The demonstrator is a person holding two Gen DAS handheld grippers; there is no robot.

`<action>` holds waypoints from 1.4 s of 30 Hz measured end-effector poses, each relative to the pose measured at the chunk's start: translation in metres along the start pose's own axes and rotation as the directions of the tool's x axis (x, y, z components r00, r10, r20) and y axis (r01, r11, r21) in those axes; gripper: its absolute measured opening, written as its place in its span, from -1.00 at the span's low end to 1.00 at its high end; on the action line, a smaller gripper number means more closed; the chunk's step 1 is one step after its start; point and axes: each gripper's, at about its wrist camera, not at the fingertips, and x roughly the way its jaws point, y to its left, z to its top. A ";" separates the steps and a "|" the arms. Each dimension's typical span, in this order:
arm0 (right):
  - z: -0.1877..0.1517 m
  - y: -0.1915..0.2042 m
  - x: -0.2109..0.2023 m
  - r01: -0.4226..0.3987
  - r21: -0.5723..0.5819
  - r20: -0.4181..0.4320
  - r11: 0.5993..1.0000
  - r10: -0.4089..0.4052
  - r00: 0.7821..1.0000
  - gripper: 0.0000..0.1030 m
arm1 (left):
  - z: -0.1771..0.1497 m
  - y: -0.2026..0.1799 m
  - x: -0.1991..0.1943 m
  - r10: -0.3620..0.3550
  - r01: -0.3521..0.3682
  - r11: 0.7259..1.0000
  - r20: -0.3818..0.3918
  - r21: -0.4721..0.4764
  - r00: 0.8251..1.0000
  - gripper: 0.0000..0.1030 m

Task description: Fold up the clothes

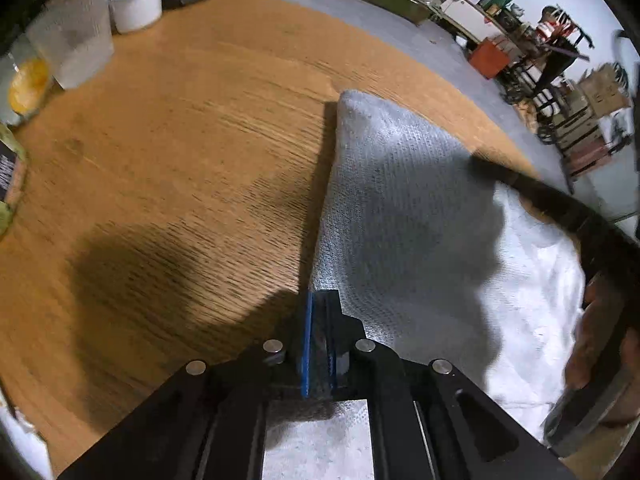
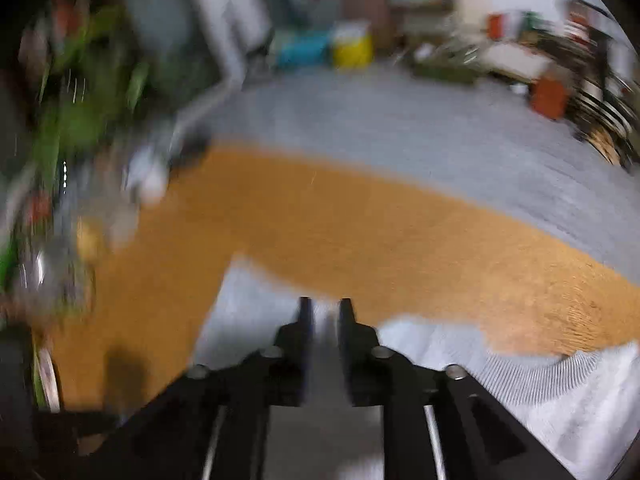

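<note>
Right wrist view: heavily motion-blurred; shelf clutter (image 2: 72, 112) cannot be identified.
White garment (image 1: 420, 208): cut off at the frame's lower right edge.
Right gripper (image 2: 326, 312): the narrow gap's contents are obscured by blur.
Yellow-lidded container (image 1: 26, 88): cropped at the left edge.

The table (image 1: 180, 168) is showing orange-brown wood with thin dark lines. On the table, the cloth (image 1: 400, 200) is looking white and grey with a tiny bumpy knit pattern, and its edge has fine stripes. The left gripper (image 1: 318, 320) is black with one blue strip. The right gripper (image 2: 326, 312) is black. At the table's far corner, a cup (image 1: 136, 4) is showing white.
</note>
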 end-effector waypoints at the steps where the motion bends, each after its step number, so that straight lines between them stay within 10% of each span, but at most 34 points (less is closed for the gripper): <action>1: 0.000 0.010 0.008 0.042 -0.037 -0.026 0.998 -0.043 0.999 -0.57 | -0.001 0.001 -0.002 -0.014 0.014 1.000 -0.006 -0.006 1.000 -0.87; 7: -0.011 0.021 -0.002 -0.038 -0.001 0.155 0.999 0.038 0.987 0.14 | -0.003 0.005 -0.002 -0.046 0.046 0.999 -0.020 -0.017 0.999 -0.87; 10: -0.012 0.019 0.026 -0.013 0.002 0.062 1.000 0.012 0.998 0.60 | -0.004 0.006 -0.002 -0.053 0.053 0.998 -0.023 -0.021 0.998 -0.87; 15: -0.031 0.025 0.021 -0.017 -0.042 0.030 0.999 0.018 0.999 -0.43 | -0.007 0.008 -0.003 -0.071 0.071 0.997 -0.026 -0.036 0.997 -0.86; 21: -0.024 0.007 0.010 -0.020 -0.041 0.189 0.999 0.027 0.982 -0.72 | -0.006 0.006 -0.004 -0.070 0.069 0.997 -0.025 -0.040 0.997 -0.86; 23: -0.017 0.018 -0.008 -0.004 -0.087 0.351 0.996 0.035 0.936 -0.98 | -0.008 0.005 -0.004 -0.070 0.069 0.997 -0.026 -0.042 0.997 -0.86; 25: -0.008 0.030 -0.024 -0.001 -0.089 0.466 0.996 0.043 0.884 -0.97 | -0.010 0.003 -0.004 -0.077 0.075 0.996 -0.027 -0.046 0.997 -0.86; 30: 0.014 0.026 0.012 0.113 0.011 0.125 0.994 -0.113 0.986 -0.49 | -0.010 0.005 -0.005 -0.100 0.099 0.994 -0.030 -0.052 0.994 -0.86; 38: -0.028 -0.018 0.017 -0.033 0.152 0.010 0.988 0.032 0.999 -0.50 | -0.009 0.002 -0.005 -0.108 0.106 0.993 -0.036 -0.052 0.994 -0.86; 42: -0.048 -0.004 0.008 -0.072 -0.018 -0.020 0.997 0.071 0.997 -0.49 | -0.008 0.002 -0.006 -0.107 0.105 0.993 -0.037 -0.058 0.994 -0.85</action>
